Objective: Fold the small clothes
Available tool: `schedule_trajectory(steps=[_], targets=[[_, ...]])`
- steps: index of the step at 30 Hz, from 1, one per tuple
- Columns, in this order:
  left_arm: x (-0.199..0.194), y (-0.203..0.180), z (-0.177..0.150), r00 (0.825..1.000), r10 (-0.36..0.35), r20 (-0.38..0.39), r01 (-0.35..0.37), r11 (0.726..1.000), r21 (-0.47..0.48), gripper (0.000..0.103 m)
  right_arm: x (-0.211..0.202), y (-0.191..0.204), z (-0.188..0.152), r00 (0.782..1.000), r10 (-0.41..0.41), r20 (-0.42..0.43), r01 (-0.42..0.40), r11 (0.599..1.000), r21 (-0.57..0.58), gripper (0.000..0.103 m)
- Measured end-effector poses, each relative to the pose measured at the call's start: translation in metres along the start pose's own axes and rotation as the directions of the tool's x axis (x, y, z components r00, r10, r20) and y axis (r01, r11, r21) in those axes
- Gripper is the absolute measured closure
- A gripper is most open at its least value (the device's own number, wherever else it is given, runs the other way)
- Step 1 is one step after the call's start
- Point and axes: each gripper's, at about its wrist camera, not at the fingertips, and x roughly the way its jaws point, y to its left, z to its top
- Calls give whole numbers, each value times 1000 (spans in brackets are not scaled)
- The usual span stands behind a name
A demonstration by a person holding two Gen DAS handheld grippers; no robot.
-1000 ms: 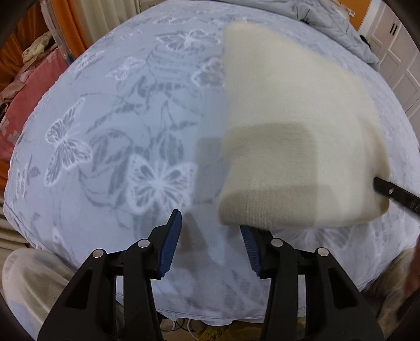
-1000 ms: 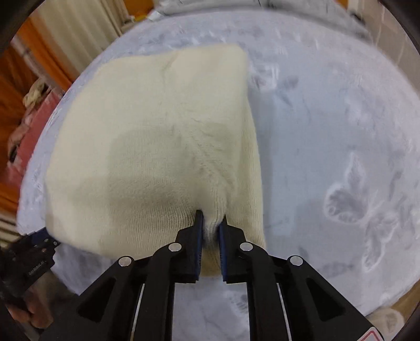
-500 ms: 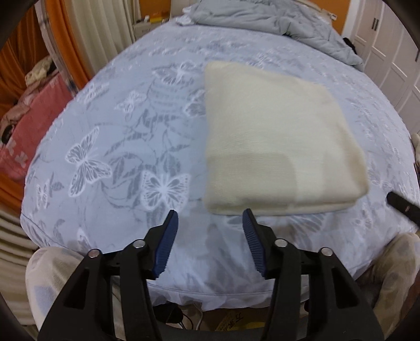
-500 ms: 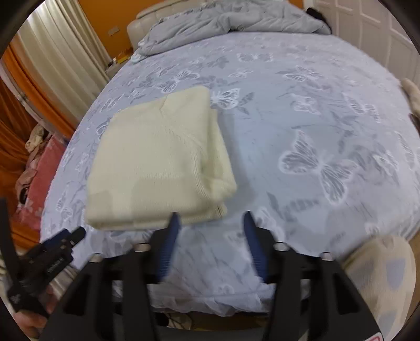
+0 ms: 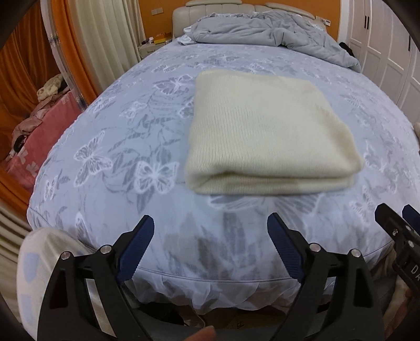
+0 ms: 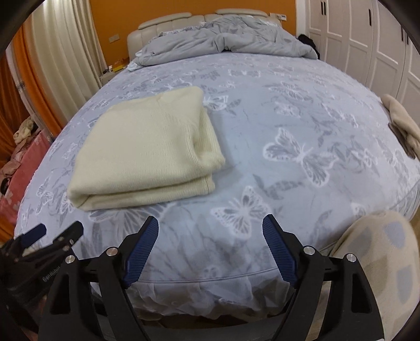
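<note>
Folded cream knitted garment [image 5: 267,136] lying flat on the pale blue butterfly-print bedsheet [image 5: 110,147] of the bed, folded into a thick rectangle with doubled edge facing the cameras. In the left wrist view, at about 1 o'clock from the left gripper [image 5: 211,230]; in the right wrist view [image 6: 147,149], at about 11 o'clock from the right gripper [image 6: 211,229].

Left gripper spread wide, jaws having just been opening, nothing between the blue ribbed pads [image 5: 136,246], only bedsheet showing in the gap. Well short of the garment's near edge, apart from it.

Right gripper likewise spread wide, jaws having just been opening, gap empty, blue pads [image 6: 279,249] hanging over the foot edge of the bed, clear of the garment.

Tip of the right gripper showing at 3 o'clock in the left view [image 5: 399,225]; tip of the left gripper showing at 8 o'clock in the right view [image 6: 52,236].

Crumpled grey duvet [image 6: 225,42] heaped at 12 o'clock by the beige padded headboard [image 6: 168,23]. White panelled wardrobe doors [image 6: 367,44] at 2 o'clock, cream curtains [image 6: 60,52] at 10 o'clock. Beige cloth [image 6: 401,120] at the bed's 3 o'clock edge. Pink cloth-covered heap [image 5: 39,136] at 9 o'clock beside the bed.
</note>
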Motion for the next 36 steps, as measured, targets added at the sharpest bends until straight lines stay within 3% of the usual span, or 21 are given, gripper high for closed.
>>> schedule_trajectory(steps=[15,36], targets=[[9,5,-10,1000,-7,-4,7,999,-35,17,8,11,-11,1000,-18,-9,18,999,-46,24],[2,-7,-12,999,-29,18,28,999,21,17,2,25,-18,1000,-15,5,16,995,-97,24]])
